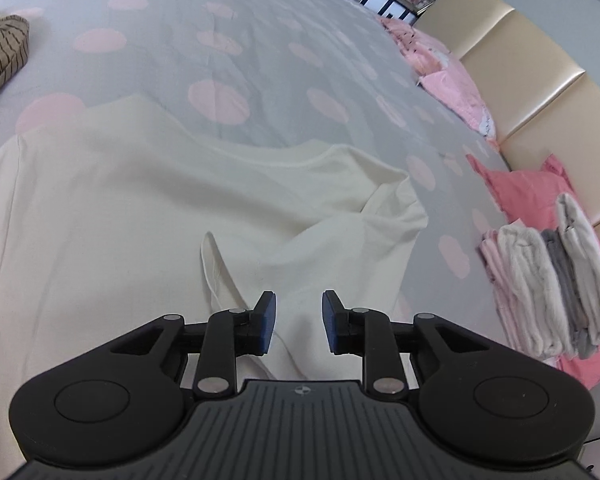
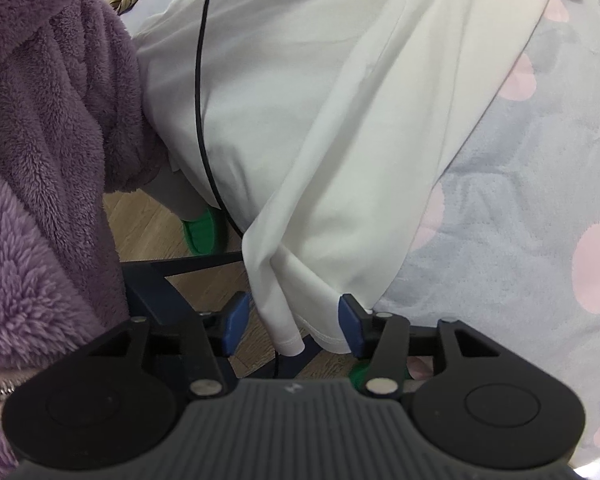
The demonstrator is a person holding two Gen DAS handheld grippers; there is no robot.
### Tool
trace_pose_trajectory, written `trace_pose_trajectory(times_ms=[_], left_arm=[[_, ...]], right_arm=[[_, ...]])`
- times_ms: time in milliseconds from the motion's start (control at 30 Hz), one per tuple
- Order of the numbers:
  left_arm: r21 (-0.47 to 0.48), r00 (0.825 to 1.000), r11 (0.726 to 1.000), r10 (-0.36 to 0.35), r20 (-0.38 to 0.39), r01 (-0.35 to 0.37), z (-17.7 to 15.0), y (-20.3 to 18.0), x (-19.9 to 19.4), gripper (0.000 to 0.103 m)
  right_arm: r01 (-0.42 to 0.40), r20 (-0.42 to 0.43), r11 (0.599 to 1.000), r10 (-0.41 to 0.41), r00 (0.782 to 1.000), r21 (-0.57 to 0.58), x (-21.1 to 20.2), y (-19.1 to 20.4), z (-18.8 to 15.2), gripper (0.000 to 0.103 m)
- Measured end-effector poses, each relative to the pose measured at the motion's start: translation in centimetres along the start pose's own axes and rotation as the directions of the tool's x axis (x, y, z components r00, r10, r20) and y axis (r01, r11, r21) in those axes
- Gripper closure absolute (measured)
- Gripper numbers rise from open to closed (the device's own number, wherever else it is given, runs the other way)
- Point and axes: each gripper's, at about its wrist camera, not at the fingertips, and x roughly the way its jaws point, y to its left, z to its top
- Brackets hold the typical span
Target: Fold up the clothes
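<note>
Garment (image 1: 140,208), cream-white, lies spread on the dotted bed (image 1: 260,40) mid-fold: left hand-held gripper (image 1: 299,322) hovers released over a crease, right hand-held gripper (image 2: 290,326) straddles the hanging hem unclenched; next, each must pinch its edge.

text: none legible | labels: none | numbers: none
</note>
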Motion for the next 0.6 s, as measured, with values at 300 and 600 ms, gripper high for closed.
trace_pose_trajectory(times_ms=[300,600], left_arm=[[-0.016,0.999,0.999,0.04,-0.036,-0.041,-0.4,0.4,1.9,0.095],[0.04,0.995,0.999,-0.003,0.096,-0.001,2.0,-1.7,-1.4,0.103]], right_arm=[[0.038,-0.015,0.999,-0.038,0.999,0.002,0.2,0.1,0.4,0.045],[0.047,-0.023,0.999,-0.047,0.999,-0.004,0.2,0.1,0.3,0.043]])
